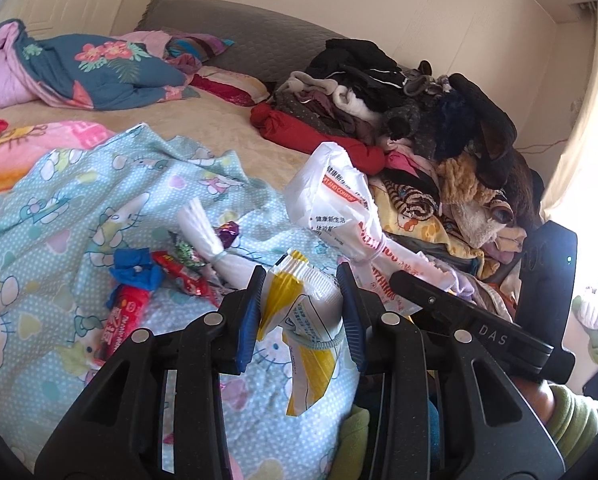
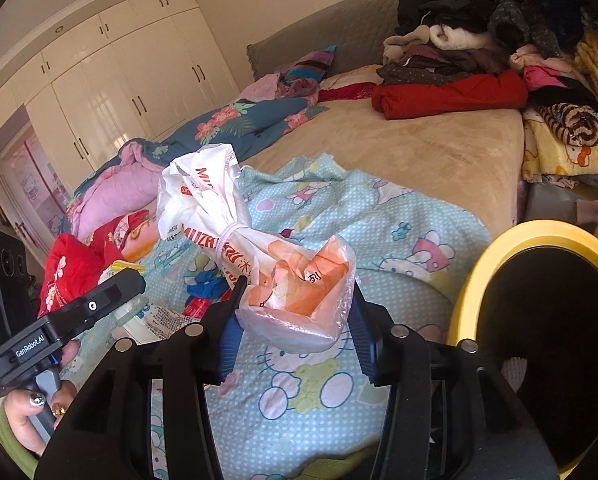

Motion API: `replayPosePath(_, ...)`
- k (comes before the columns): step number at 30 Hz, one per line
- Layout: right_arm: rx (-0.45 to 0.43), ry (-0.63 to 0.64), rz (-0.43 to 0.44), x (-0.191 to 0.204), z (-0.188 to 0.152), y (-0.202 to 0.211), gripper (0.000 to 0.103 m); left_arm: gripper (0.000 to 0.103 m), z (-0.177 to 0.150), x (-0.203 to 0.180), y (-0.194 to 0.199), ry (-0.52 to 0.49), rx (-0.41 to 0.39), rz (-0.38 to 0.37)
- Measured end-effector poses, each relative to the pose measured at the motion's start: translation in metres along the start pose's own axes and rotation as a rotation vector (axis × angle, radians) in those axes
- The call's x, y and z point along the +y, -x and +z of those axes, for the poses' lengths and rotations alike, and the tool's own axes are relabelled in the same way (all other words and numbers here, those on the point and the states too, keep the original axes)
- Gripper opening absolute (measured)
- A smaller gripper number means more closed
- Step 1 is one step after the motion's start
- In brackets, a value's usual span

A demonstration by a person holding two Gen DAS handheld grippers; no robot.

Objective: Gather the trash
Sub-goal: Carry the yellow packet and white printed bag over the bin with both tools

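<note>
My left gripper [image 1: 301, 276] is shut on a yellow and white wrapper [image 1: 299, 320] and holds it above the Hello Kitty blanket [image 1: 59, 208]. My right gripper [image 2: 297, 286] is shut on a white and orange plastic bag [image 2: 295, 292] tied with a band; the bag also shows in the left wrist view [image 1: 335, 204]. More trash lies on the blanket: a white tied packet [image 1: 207, 232], a blue scrap [image 1: 135, 272], red wrappers [image 1: 127, 312] and small candy wrappers [image 1: 227, 232]. A yellow-rimmed bin [image 2: 499, 256] stands at the right of the right wrist view.
A pile of clothes [image 1: 419, 112] fills the right side of the bed. A floral quilt [image 1: 99, 68] and pillows lie at the head. White wardrobes [image 2: 119, 92] line the far wall. A curtain [image 1: 591, 120] hangs at the right.
</note>
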State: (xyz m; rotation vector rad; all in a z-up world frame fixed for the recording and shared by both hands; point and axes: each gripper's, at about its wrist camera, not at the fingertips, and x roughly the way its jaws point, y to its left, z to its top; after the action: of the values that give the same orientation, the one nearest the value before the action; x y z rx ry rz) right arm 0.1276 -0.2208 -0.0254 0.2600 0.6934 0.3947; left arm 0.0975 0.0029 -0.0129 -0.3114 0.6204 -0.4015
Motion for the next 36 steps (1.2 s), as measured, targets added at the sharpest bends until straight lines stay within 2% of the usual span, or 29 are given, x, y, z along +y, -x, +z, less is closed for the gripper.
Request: replayPosePath(36,-0.13,-0.189,-0.133,-0.12,0.008,0.098,0.046,0.029,0.0,-0.128,-0.041,-0.143,0.017,-0.088)
